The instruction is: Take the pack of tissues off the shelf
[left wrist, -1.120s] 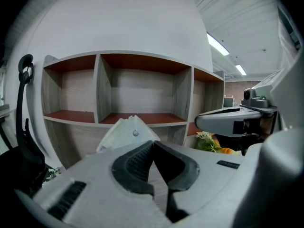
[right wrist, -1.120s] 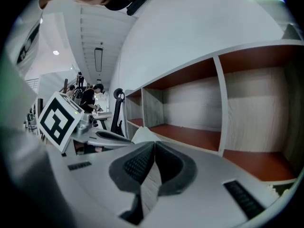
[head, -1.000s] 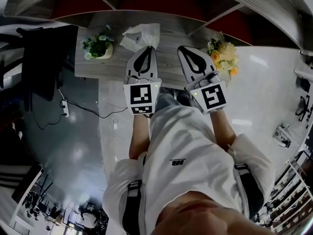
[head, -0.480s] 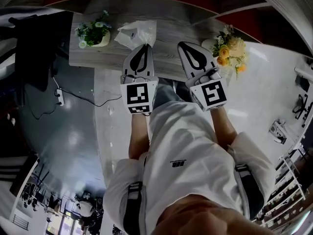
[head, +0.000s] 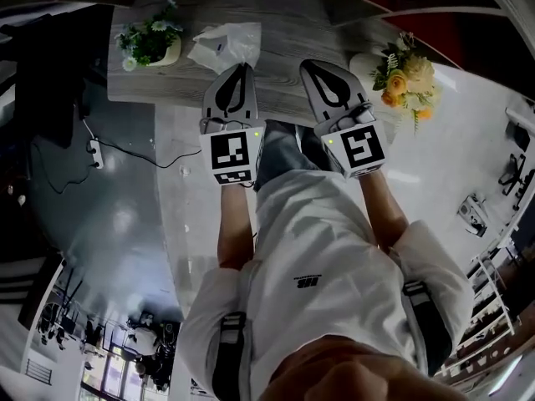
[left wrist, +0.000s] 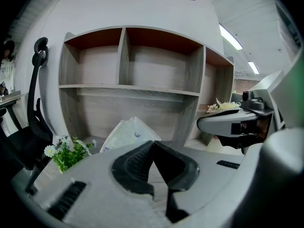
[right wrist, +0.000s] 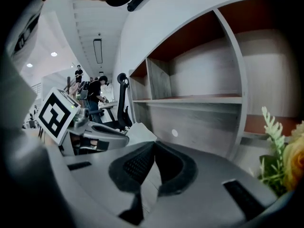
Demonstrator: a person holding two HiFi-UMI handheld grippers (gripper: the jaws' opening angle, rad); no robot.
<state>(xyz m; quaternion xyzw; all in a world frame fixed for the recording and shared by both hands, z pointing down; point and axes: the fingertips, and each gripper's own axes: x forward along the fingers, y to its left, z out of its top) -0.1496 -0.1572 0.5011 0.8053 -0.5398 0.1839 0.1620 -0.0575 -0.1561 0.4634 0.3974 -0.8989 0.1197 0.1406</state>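
The pack of tissues [head: 226, 44], white and soft in a plastic wrap, lies on the grey wooden shelf ledge [head: 284, 32]. In the left gripper view the pack [left wrist: 127, 133] sits just beyond my jaws, slightly left. My left gripper [head: 240, 67] is shut and empty, its tip right at the pack's near edge; whether they touch I cannot tell. My right gripper [head: 311, 63] is also shut and empty, over bare ledge to the pack's right. From the right gripper view the pack [right wrist: 141, 131] shows behind the left gripper [right wrist: 92, 132].
A small green potted plant [head: 149, 44] stands left of the pack, and a bouquet of yellow and orange flowers [head: 405, 75] right of my right gripper. Upper shelf compartments [left wrist: 123, 61] hold nothing. A black office chair [left wrist: 35, 108] stands at the left; a cable [head: 125, 153] lies on the floor.
The ledge, pack and both grippers have slid up and slightly left in the head view. Both grippers stay shut and keep about the same place relative to the pack.
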